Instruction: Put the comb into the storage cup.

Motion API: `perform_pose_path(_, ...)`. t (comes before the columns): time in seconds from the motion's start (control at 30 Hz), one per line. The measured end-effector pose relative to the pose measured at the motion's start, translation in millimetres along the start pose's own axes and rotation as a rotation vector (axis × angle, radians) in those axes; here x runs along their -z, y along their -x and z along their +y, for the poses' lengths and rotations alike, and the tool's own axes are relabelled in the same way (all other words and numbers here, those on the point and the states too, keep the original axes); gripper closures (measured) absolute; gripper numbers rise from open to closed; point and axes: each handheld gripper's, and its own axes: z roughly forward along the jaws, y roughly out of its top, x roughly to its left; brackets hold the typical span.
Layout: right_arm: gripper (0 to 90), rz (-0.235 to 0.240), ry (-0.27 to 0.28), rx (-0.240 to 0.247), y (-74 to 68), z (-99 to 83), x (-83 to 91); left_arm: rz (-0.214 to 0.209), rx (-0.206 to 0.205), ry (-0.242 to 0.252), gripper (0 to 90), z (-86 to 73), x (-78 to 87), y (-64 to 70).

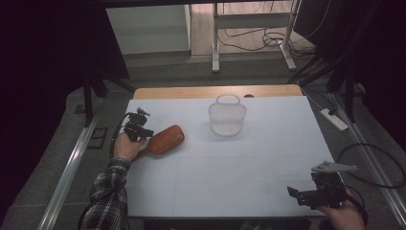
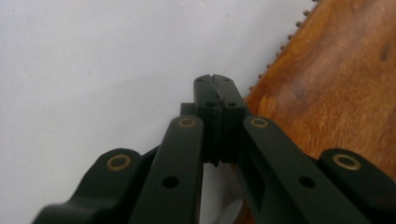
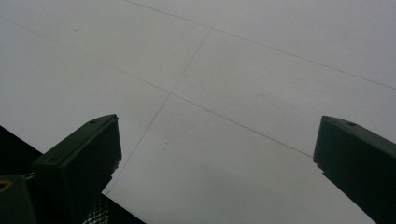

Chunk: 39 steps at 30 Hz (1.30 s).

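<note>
- The oval wooden hairbrush with a reddish-brown back (image 1: 163, 140) lies bristles-down at about nine o'clock on the white worktop (image 1: 225, 167), its handle pointing back toward the person's left hand (image 1: 125, 146).
- The left gripper (image 1: 139, 132) sits just beside the brush where head narrows to handle; in the left gripper view its jaws are pressed together with nothing between them, the brush (image 2: 336, 93) lying just off to one side.
- Judged from this, the step in hand is getting a hold on the brush, likely to carry it to the white plastic mesh basket with a loop handle (image 1: 227, 115) at about twelve o'clock.
- To do it well: spread the jaws first, then straddle the narrow neck rather than the broad rounded back, which could slip out.
- Come down low enough to catch the sides, and squeeze before lifting.
- The right gripper (image 1: 299, 194) rests at about five o'clock, jaws spread wide over bare worktop; it is best kept clear.
</note>
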Motion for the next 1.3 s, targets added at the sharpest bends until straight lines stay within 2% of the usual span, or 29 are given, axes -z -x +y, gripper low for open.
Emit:
perform_pose_path(0.2, 0.9, -0.001, 0.002, 0.003, -0.4, 0.1, 0.1, 0.006, 0.002, -0.007, 89.2, -10.7, 1.5, 1.2)
perform_pose_path(0.47, 1.0, 0.0, 0.004, 0.008, -1.0, 0.3, 0.2, -0.005, 0.024, -0.009, 89.2, -23.8, 5.0, 1.5)
perform_pose_path(0.97, 1.1, 0.0, 0.009, 0.018, -1.9, 0.3, 0.5, -0.003, 0.034, -0.013, 89.1, -36.7, 10.4, 7.2)
perform_pose_path(1.1, 1.1, 0.002, 0.009, 0.02, -1.9, 0.5, 0.3, -0.005, 0.039, 0.004, 88.9, -37.9, 12.4, 6.0)
perform_pose_path(1.3, 1.1, 0.002, 0.012, 0.021, -1.8, 0.4, 0.6, -0.024, 0.044, 0.055, 81.7, -44.0, 24.6, 4.7)
